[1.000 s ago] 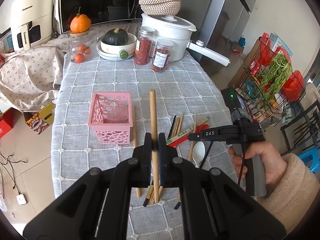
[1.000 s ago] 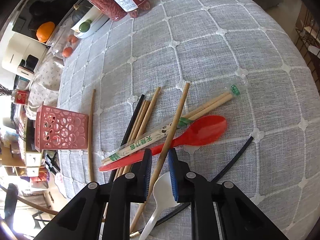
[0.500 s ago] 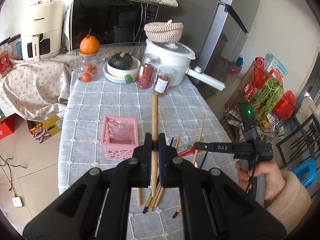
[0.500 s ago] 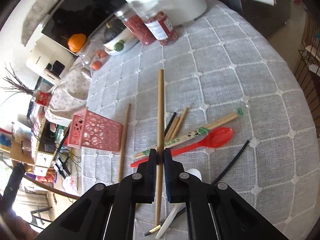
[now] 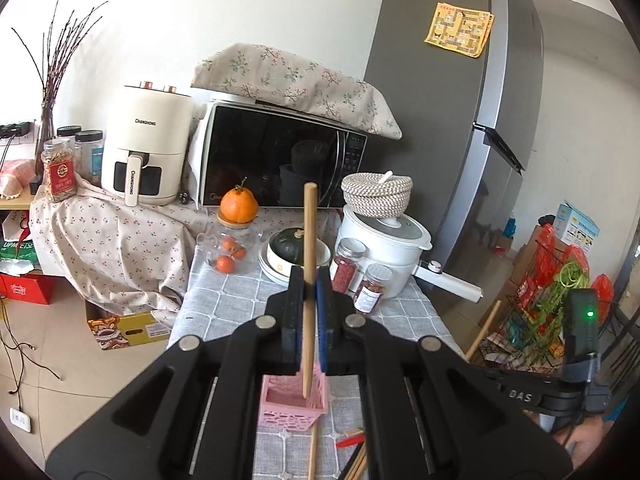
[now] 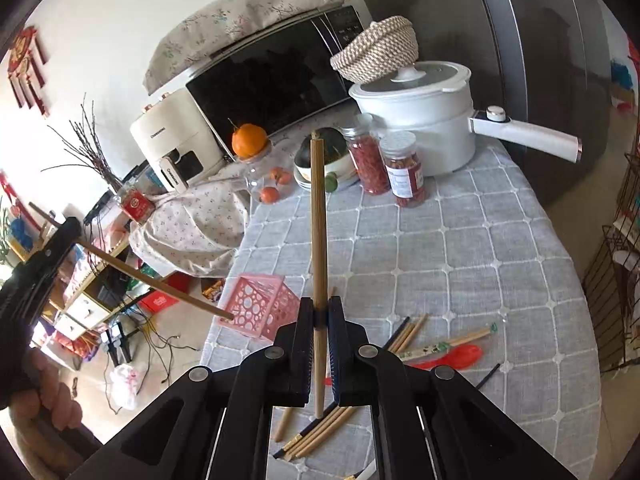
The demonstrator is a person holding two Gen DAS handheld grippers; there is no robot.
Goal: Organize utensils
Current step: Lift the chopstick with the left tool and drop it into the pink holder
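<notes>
The left gripper [image 5: 308, 316] is clamping a wooden chopstick [image 5: 308, 280] that is standing near upright, its lower tip hanging at the pink basket [image 5: 290, 410], where a second ago it was lying low over the table [image 6: 460, 248]. The right gripper [image 6: 320, 344] is pinching a second chopstick [image 6: 318, 240], also pointing up toward the table's far edge, now lifted off the loose utensils [image 6: 436, 350] lying near the front edge. Open cloth is stretching toward the right edge.

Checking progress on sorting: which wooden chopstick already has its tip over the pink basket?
The chopstick in the left claw: its lower tip hangs over the pink basket.
</notes>
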